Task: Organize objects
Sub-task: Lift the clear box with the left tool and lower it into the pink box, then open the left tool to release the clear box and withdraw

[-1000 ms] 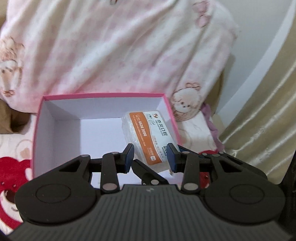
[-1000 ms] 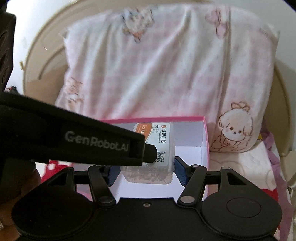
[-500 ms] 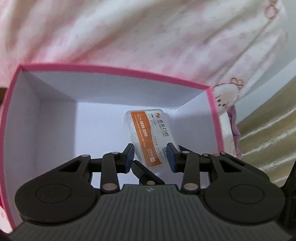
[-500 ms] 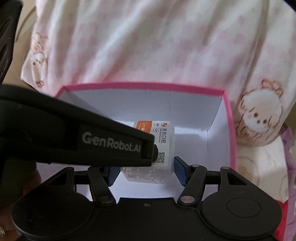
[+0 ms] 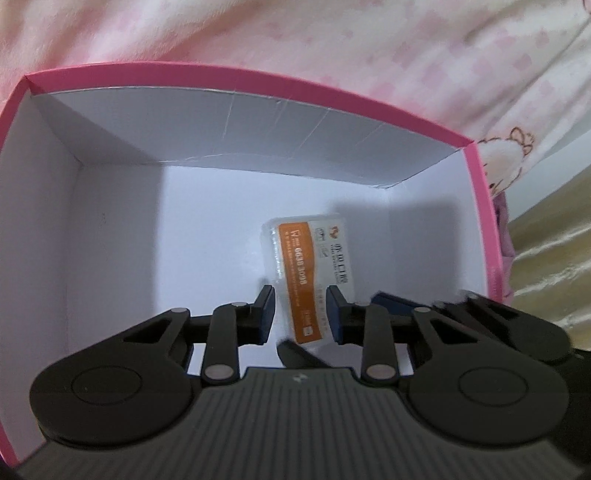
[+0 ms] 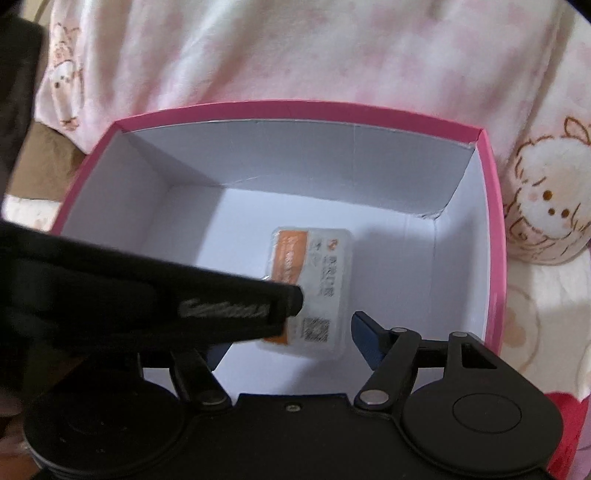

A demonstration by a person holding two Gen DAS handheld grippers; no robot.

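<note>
Jaws, left: the left gripper (image 5: 301,314) is seen with its blue pads set to a narrow gap, having just been closing; no pad is seen pressing on anything, and only the near end of the case is seen through the gap, farther down.
Jaws, right: the right gripper (image 6: 291,345) is held wide, having just been opening; the case lies between its pads, a clear gap is left at the right pad, and the left pad is hidden behind the other gripper.
Case: a clear plastic case (image 6: 314,266) with an orange-and-white label and a square code is found label up inside the box, right of the floor's middle; whether it rests flat cannot be told through the blur.
Box: a pink box (image 5: 221,75) with white inner walls stands open, and both grippers are pointed down into it.
Crossing: one black finger (image 6: 240,306) of the left gripper is laid across the case's left edge in the right wrist view.
Surroundings: pink checked fabric (image 5: 295,33) printed with cartoon animals is bunched behind the box.
</note>
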